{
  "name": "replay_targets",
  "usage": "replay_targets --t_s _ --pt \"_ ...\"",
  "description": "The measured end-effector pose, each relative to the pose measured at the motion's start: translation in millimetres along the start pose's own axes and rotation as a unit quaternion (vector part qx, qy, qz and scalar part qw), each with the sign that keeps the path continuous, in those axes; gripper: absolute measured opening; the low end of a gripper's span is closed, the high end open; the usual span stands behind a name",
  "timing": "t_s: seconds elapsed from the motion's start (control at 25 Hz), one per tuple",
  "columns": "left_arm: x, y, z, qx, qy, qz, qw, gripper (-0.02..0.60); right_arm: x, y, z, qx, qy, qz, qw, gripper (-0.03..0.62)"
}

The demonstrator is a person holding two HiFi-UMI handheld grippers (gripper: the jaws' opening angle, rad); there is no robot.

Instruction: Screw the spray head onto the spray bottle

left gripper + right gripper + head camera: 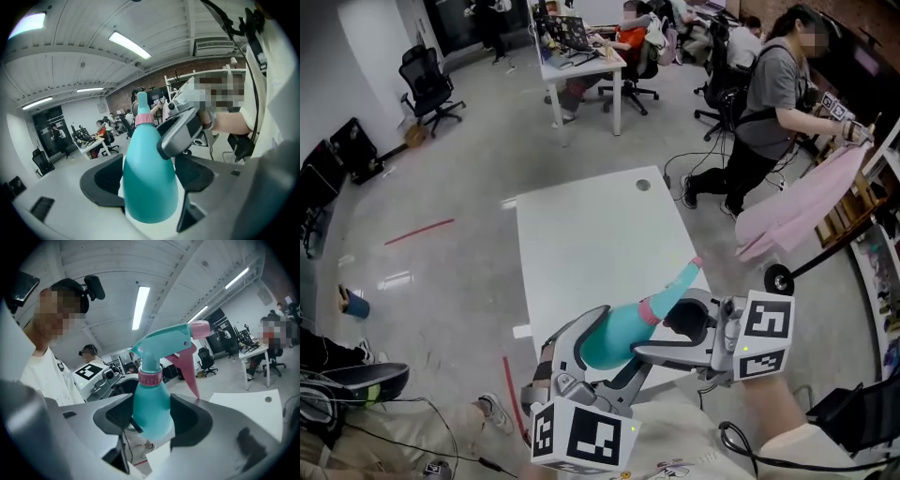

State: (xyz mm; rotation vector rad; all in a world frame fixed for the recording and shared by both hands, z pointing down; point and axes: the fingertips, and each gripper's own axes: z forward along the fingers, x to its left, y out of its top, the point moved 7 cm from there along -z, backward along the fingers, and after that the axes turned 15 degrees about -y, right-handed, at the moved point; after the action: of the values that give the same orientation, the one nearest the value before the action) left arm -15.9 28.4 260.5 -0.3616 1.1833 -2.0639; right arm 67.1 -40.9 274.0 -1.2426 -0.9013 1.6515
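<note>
Your left gripper (598, 361) clenches the teal spray bottle (614, 333); right gripper (670, 330) fingers sit released around its shoulder. Its spray head (164, 341) looks seated, so regrip the pink collar (150, 377) and tighten.

Head cam: mounted at the person's head, facing forward and steeply down over the white worktop (581, 244). Both tools sit close at the frame's bottom, left tool (581, 345) on the left, right tool (661, 328) on the right; office floor (441, 281) surrounds them.
Left tool cam: rides the left tool, sights along its jaws, tilted up enough to catch the ceiling (93, 28). Spray bottle (150, 178) very near, right tool just behind it.
Right tool cam: rides the right tool, faces back toward the person and the left tool, worktop at frame right.
All three share the spray bottle.
</note>
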Motion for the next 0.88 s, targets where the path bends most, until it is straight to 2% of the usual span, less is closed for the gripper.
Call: replay_targets --t_s 0.12,0.2,0.28,0.44,0.68,0.88 --pt "-3.0 -6.9 5.9 0.025 -0.007 0.010 0.9996 0.343 1.5 0.9 -4.0 0.006 -0.002 -0.018 1.000 0.247" --pt "-5.0 -16.3 12.1 0.051 -0.010 0.015 0.9986 0.403 3.5 3.3 -7.5 0.006 0.001 -0.025 1.000 0.247" --pt "-4.8 -20.4 16.9 0.055 -0.011 0.010 0.9984 0.407 6.0 6.7 -9.1 0.012 -0.008 -0.048 0.999 0.247" --pt "0.5 -19.0 18.8 0.037 -0.006 -0.006 0.9993 0.407 10.5 14.4 -7.1 0.025 -0.030 -0.090 0.995 0.247" --pt "-1.9 -28.4 26.3 0.023 -0.010 -0.030 0.9992 0.407 16.5 8.1 -5.2 0.032 -0.033 -0.131 0.990 0.247" --pt "3.6 -21.2 26.4 -0.018 -0.013 -0.054 0.9983 0.407 15.3 17.2 -6.7 0.013 -0.034 -0.132 0.991 0.249"
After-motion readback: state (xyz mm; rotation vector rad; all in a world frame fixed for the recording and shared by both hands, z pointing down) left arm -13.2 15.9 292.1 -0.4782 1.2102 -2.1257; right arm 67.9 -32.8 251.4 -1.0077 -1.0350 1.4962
